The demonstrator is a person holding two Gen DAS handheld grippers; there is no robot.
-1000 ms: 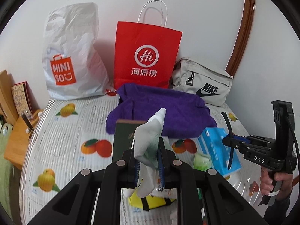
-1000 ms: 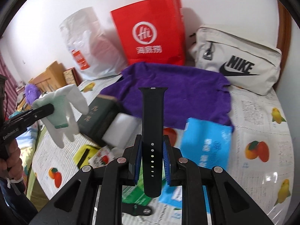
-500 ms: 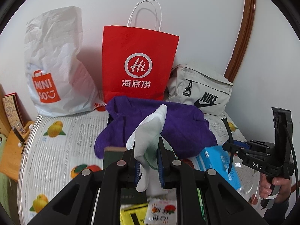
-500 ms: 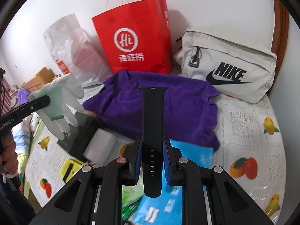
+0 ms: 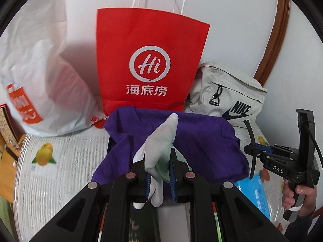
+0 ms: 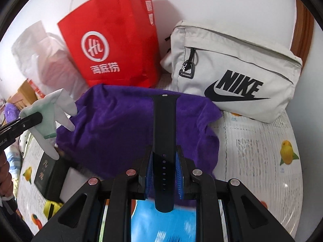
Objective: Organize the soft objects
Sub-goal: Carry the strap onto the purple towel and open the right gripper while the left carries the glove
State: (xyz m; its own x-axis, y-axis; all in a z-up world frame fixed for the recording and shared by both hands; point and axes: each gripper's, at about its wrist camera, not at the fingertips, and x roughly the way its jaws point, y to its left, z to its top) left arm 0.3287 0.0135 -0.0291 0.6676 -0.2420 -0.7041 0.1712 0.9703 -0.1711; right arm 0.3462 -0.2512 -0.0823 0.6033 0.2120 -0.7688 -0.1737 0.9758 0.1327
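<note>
In the left wrist view, a white plastic bag (image 5: 38, 76) fills the upper left of the frame, with a red paper bag (image 5: 150, 60) upright at upper centre and a grey Nike pouch (image 5: 230, 98) to its right. In front of them a purple towel (image 5: 203, 141) is spread on the fruit-patterned worktop (image 5: 60, 173). At lower centre the left gripper (image 5: 159, 172) has its jaws clamped on a white glove (image 5: 161, 143), whose fingers point up over the towel. At the right edge, the right gripper (image 5: 253, 151) sits in a hand (image 5: 298, 197). In the right wrist view its jaws are clamped on a black watch strap (image 6: 164, 141), standing upright at centre frame above the towel, with a blue packet (image 6: 163, 223) below.
</note>
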